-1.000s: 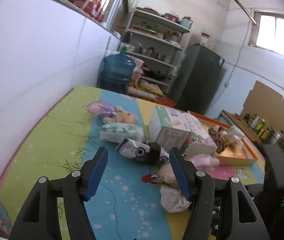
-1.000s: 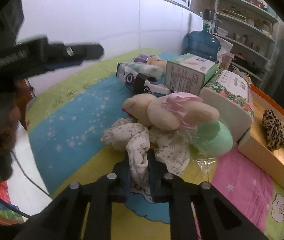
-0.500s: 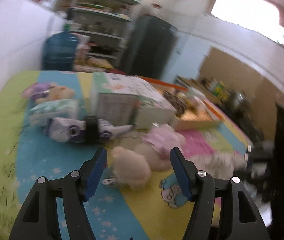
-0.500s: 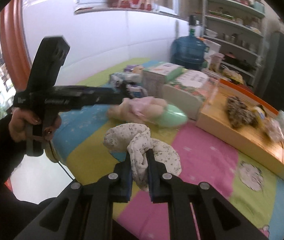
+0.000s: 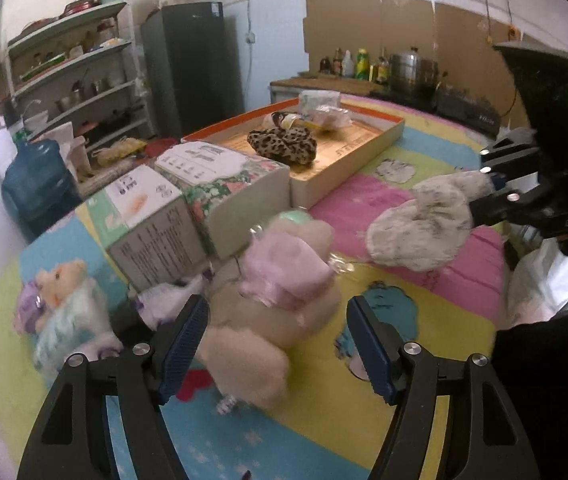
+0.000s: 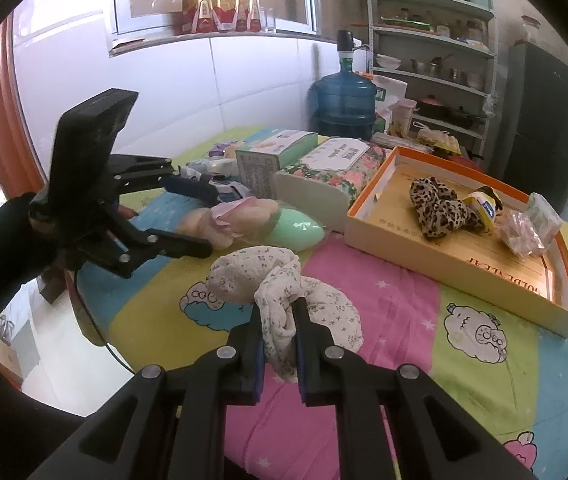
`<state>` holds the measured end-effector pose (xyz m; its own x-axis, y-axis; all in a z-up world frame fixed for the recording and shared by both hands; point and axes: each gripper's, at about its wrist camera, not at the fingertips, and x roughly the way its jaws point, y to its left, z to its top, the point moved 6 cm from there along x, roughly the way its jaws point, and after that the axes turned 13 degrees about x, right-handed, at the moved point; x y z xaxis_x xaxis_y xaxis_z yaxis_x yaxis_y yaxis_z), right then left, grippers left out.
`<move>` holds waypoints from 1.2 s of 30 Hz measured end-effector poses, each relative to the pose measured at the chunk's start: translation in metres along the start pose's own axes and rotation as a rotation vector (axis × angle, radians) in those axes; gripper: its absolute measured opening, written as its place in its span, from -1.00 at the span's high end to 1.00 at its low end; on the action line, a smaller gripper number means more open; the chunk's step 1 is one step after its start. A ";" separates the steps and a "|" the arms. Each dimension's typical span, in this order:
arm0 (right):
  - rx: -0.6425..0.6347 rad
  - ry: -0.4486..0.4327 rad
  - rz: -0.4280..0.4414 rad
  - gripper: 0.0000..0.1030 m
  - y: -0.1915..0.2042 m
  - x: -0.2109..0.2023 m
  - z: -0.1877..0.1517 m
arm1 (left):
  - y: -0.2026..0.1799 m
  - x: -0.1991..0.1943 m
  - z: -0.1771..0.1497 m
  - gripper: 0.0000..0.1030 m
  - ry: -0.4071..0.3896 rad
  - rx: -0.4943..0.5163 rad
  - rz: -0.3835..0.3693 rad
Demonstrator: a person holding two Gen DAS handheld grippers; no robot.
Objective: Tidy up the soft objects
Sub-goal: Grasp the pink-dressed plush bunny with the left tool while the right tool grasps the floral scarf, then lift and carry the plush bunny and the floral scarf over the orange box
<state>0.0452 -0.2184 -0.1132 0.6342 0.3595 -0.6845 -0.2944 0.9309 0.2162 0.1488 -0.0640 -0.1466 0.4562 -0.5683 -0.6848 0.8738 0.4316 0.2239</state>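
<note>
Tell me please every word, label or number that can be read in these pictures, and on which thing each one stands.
"GOLDEN LEAF", seen upside down and partly cut off: on the inside bottom of the orange-rimmed tray.
Print on the green and white box: too small.
Label on the floral tissue pack: blurred.
Labels on the jars: unreadable.

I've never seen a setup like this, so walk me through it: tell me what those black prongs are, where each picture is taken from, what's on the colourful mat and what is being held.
There is no robot here. A person holds a two-finger gripper in each hand, and a fisheye camera on each looks along its fingers.

In the right wrist view, the right gripper is shut on a floral cloth. In the left wrist view, the left gripper is opening, with a plush toy between its fingers but not pinched.

On the mat lie two cartons, a floral tissue box and a shallow orange-rimmed box containing a leopard-print fabric.
</note>
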 end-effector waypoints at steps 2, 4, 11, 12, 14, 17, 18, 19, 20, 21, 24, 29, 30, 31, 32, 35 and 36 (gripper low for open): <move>0.008 -0.002 -0.004 0.76 -0.003 0.000 0.000 | -0.001 0.006 0.003 -0.43 0.020 0.023 -0.028; 0.016 -0.005 -0.010 0.76 -0.007 -0.001 0.000 | -0.009 0.017 0.002 -0.43 0.064 0.069 -0.043; 0.060 -0.014 -0.016 0.76 -0.023 -0.002 0.004 | -0.009 0.021 -0.001 0.07 0.072 0.083 0.029; 0.065 -0.015 -0.015 0.75 -0.025 -0.002 0.005 | -0.007 0.017 0.000 0.13 0.056 0.058 0.020; 0.074 -0.020 -0.013 0.75 -0.027 -0.002 0.005 | -0.007 0.011 0.000 0.16 0.028 0.032 0.012; 0.090 -0.028 -0.002 0.76 -0.030 -0.002 0.006 | -0.011 -0.001 0.001 0.17 -0.007 -0.007 0.026; 0.095 -0.030 0.001 0.76 -0.030 -0.002 0.007 | -0.013 -0.006 0.001 0.17 -0.019 -0.028 0.031; 0.097 -0.032 0.002 0.76 -0.031 -0.003 0.007 | -0.015 -0.009 0.003 0.17 -0.028 -0.041 0.036; 0.098 -0.035 0.001 0.75 -0.031 -0.003 0.007 | -0.016 -0.013 0.004 0.17 -0.039 -0.054 0.042; 0.098 -0.039 0.000 0.75 -0.032 -0.004 0.008 | -0.018 -0.018 0.007 0.17 -0.054 -0.072 0.052; 0.097 -0.056 -0.001 0.76 -0.033 -0.009 0.011 | -0.023 -0.029 0.017 0.17 -0.096 -0.119 0.087; 0.082 -0.097 -0.027 0.76 -0.038 -0.023 0.019 | -0.022 -0.044 0.038 0.17 -0.164 -0.204 0.125; 0.082 -0.106 -0.033 0.76 -0.040 -0.026 0.021 | -0.022 -0.045 0.044 0.17 -0.177 -0.221 0.132; 0.083 -0.114 -0.039 0.76 -0.042 -0.029 0.023 | -0.021 -0.046 0.050 0.17 -0.190 -0.237 0.131; 0.085 -0.129 -0.047 0.76 -0.046 -0.034 0.026 | -0.021 -0.045 0.055 0.17 -0.198 -0.248 0.127; 0.090 -0.160 -0.068 0.76 -0.057 -0.044 0.033 | -0.022 -0.040 0.069 0.17 -0.211 -0.264 0.126; 0.092 -0.169 -0.075 0.76 -0.062 -0.047 0.035 | -0.023 -0.039 0.073 0.17 -0.217 -0.273 0.119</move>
<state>0.0582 -0.2906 -0.0699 0.7650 0.2874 -0.5763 -0.1800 0.9547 0.2371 0.1235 -0.1027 -0.0746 0.6027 -0.6257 -0.4953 0.7487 0.6581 0.0797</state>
